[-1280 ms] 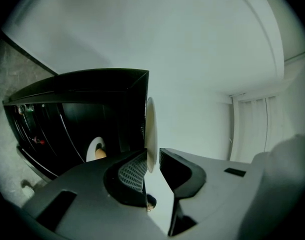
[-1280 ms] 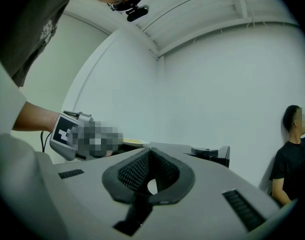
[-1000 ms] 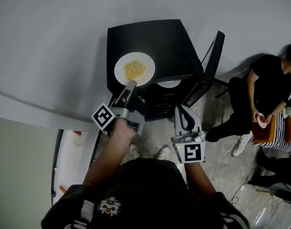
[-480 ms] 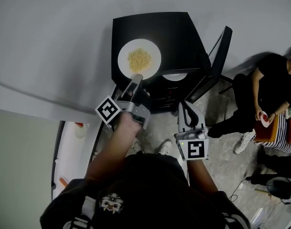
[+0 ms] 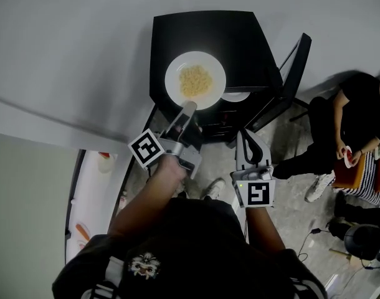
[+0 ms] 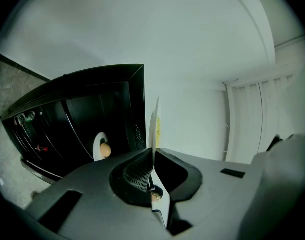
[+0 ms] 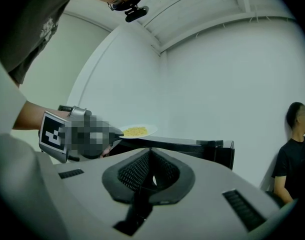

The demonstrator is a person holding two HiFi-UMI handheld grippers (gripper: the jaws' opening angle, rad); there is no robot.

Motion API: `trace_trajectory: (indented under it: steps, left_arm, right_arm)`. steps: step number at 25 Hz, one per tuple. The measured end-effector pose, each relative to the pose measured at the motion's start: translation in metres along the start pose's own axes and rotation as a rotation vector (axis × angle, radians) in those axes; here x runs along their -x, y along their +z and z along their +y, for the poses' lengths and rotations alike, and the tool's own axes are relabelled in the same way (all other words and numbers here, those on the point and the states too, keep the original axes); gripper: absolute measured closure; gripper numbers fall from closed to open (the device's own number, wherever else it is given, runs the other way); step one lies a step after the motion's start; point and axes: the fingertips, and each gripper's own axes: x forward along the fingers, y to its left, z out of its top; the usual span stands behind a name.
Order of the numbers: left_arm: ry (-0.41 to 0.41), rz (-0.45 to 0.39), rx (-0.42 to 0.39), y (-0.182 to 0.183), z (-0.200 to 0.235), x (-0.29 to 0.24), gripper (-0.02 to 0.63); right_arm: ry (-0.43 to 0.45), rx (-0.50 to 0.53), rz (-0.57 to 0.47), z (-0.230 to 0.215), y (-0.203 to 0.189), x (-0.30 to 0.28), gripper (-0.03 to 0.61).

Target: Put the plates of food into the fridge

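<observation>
The black fridge (image 5: 209, 39) stands with its door (image 5: 293, 73) swung open. On a shelf inside we see a second white plate (image 5: 235, 96) carrying one small brownish round item (image 6: 106, 149). Our plate (image 5: 177, 73) is outside the compartment, over the fridge's top near its front edge. It is round, white and shallow, held about level. A small heap of pale yellow food (image 5: 195, 81) sits in the middle, with a wide bare rim around it. Our left gripper (image 5: 189, 108) has its jaws clamped on the plate's near rim. Our right gripper (image 5: 241, 134) hangs in front of the open fridge, jaws pressed together on nothing.
</observation>
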Motion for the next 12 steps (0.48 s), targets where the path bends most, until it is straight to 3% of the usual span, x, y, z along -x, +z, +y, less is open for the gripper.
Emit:
trace_trajectory:
  steps: [5, 12]
  left_arm:
    - [0.010, -0.001, -0.002, -0.009, -0.002, 0.010, 0.584]
    - [0.031, -0.065, 0.004, -0.036, 0.006, 0.036, 0.583]
  right_arm:
    - [0.022, 0.001, -0.002, 0.001, -0.003, -0.003, 0.549]
    - [0.072, 0.005, -0.015, -0.010, -0.012, 0.000, 0.549]
